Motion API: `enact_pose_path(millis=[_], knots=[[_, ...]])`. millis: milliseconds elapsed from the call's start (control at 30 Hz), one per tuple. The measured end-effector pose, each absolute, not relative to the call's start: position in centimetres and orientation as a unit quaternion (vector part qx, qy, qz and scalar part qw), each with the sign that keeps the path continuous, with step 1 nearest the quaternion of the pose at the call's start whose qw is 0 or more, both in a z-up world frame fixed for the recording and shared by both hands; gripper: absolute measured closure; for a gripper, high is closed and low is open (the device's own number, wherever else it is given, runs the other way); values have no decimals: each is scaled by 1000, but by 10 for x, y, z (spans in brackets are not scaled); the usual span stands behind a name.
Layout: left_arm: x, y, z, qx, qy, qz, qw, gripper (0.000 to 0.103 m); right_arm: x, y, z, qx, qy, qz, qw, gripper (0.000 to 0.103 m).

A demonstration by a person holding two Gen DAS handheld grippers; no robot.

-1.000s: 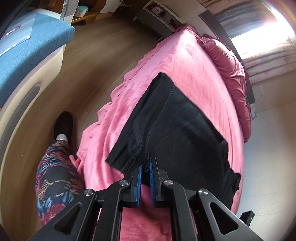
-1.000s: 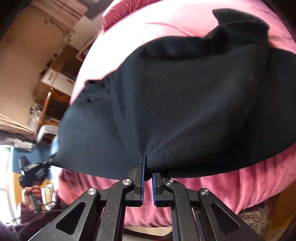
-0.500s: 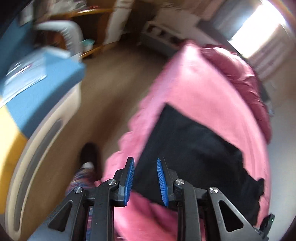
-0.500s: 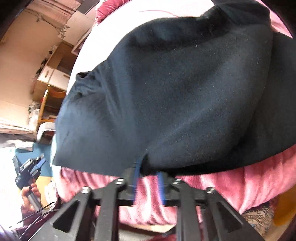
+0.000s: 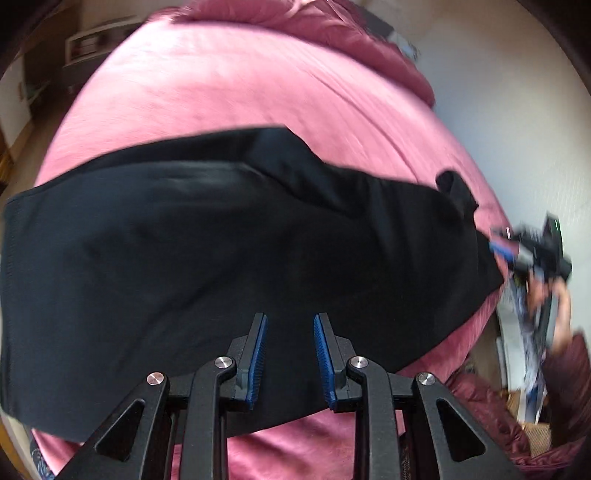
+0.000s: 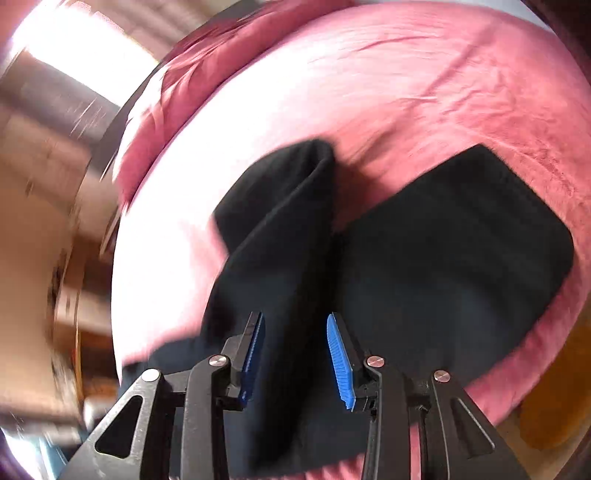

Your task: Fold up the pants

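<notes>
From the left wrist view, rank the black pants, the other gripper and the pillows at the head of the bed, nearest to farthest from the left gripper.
Measured from the left gripper, jaws open:
1. Black pants: spread on the pink bedspread, right under the fingers.
2. Right gripper: far right, at the bed's edge.
3. Pillows: top, at the bed's far end.

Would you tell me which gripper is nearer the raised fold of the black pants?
Right. The right gripper is open directly over the raised fold; the left gripper is open over the flat part of the black pants.
</notes>
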State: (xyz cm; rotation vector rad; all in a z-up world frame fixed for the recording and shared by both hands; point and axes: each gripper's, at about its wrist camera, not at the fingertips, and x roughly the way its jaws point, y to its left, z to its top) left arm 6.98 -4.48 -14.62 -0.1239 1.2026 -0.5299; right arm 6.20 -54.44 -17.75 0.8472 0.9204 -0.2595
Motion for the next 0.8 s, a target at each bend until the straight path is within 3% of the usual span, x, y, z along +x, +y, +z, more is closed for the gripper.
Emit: enact_pose_path(millis=[133, 200, 233, 267, 300, 400, 467, 567, 633, 667, 800], knots=[[68, -55, -161, -43, 580, -249, 774, 77, 98, -568, -188, 440, 412, -147, 785, 64], [69, -56, -167, -44, 588, -247, 769, 77, 118, -574, -194, 450, 412, -157, 777, 47], [71, -58, -170, -47, 590, -246, 767, 77, 126, -576, -196, 445, 420, -164, 773, 47], [73, -61, -172, -49, 592, -245, 766, 77, 135, -576, -199, 440, 431, -171, 769, 53], [73, -61, -173, -52, 593, -245, 765, 77, 144, -572, -198, 435, 435, -160, 772, 76], [73, -63, -175, -57, 595, -246, 763, 77, 164, -545, -171, 344, 452, -170, 805, 85], [75, -59, -174, -61, 596, -246, 762, 77, 170, -519, -146, 292, 444, -172, 829, 85], [79, -51, -174, -72, 598, -249, 759, 77, 187, -470, -121, 209, 451, -154, 854, 77], [83, -45, -175, -81, 599, -250, 757, 77, 205, -429, -116, 206, 457, -50, 864, 65], [84, -41, -175, -86, 599, -250, 756, 77, 213, -411, -117, 214, 462, -4, 861, 50], [86, -28, -176, -98, 599, -249, 755, 77, 240, -336, -135, 224, 490, 135, 832, 43]])
